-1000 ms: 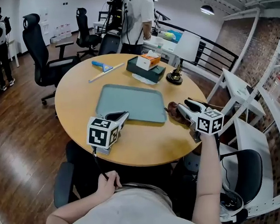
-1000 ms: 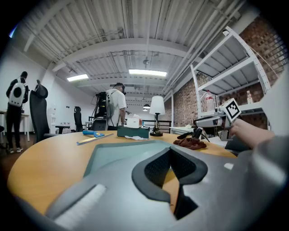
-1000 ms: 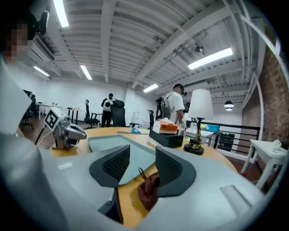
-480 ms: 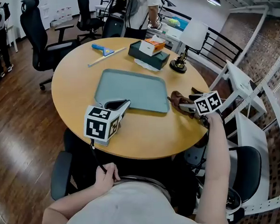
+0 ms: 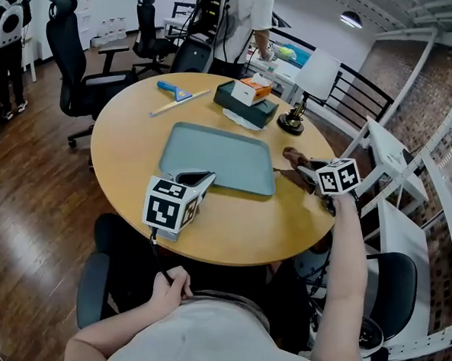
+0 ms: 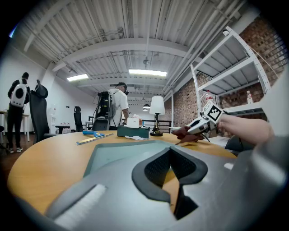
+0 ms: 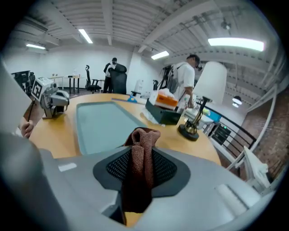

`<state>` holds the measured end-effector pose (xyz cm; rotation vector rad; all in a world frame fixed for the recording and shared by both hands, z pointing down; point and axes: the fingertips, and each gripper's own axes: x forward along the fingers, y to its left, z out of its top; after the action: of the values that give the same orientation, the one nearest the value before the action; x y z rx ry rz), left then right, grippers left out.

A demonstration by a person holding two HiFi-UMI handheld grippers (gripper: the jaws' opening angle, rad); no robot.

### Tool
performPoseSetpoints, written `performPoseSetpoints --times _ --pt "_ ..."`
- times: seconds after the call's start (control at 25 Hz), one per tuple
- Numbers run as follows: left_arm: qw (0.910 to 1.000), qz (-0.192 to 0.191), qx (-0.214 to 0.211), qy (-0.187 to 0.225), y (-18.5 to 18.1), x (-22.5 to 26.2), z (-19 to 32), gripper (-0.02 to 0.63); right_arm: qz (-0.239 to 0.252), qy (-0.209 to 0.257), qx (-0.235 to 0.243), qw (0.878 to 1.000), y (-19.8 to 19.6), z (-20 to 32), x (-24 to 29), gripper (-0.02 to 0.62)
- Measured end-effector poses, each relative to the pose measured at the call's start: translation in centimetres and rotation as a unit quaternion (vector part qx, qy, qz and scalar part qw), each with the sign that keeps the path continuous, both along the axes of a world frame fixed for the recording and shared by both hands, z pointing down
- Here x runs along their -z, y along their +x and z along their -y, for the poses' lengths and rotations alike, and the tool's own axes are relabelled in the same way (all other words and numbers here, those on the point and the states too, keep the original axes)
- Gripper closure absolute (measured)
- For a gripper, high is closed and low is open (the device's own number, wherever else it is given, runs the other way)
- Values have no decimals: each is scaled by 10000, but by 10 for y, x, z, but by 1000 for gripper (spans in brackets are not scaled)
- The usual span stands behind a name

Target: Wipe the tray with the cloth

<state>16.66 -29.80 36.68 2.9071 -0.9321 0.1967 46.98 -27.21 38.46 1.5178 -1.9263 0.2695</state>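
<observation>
A round wooden table (image 5: 124, 144) bears a grey-green tray (image 5: 217, 160) at its middle. Near the far edge lie a blue scraper (image 5: 173, 87) and a pale stick (image 5: 179, 102). Toward the far right edge, a dark box (image 5: 246, 106) sits over white paper (image 5: 241, 120), with a lamp (image 5: 290, 123) just beside.

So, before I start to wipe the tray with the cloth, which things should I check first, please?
1. Cloth held: ok, the right gripper is shut on it.
2. Tray bare: ok, nothing lies on it.
3. Cloth over tray: not ok, it is beside the right rim.
4. Left gripper steadies tray: cannot tell; it is at the near rim, jaws together, empty.
5. Dark box and lamp off the tray: ok.
</observation>
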Motion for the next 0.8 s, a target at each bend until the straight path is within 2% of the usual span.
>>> performPoseSetpoints --times 0.16,0.36,0.52,0.68,0.8 --pt "10000 -14 22 7 -1 0 1 605 -415 638 198 9969 -23 38 43 483" --pt "10000 5 17 5 1 -1 0 605 -965 928 464 9899 -53 98 46 482" --pt "10000 2 7 -8 2 -3 -3 605 -1601 442 813 9827 -62 129 11 482" --pt "10000 -2 22 85 3 4 5 605 -1659 51 1015 9809 -64 153 -17 482" --pt "10000 12 13 20 4 0 3 605 -1782 -269 983 9787 -59 154 -42 482"
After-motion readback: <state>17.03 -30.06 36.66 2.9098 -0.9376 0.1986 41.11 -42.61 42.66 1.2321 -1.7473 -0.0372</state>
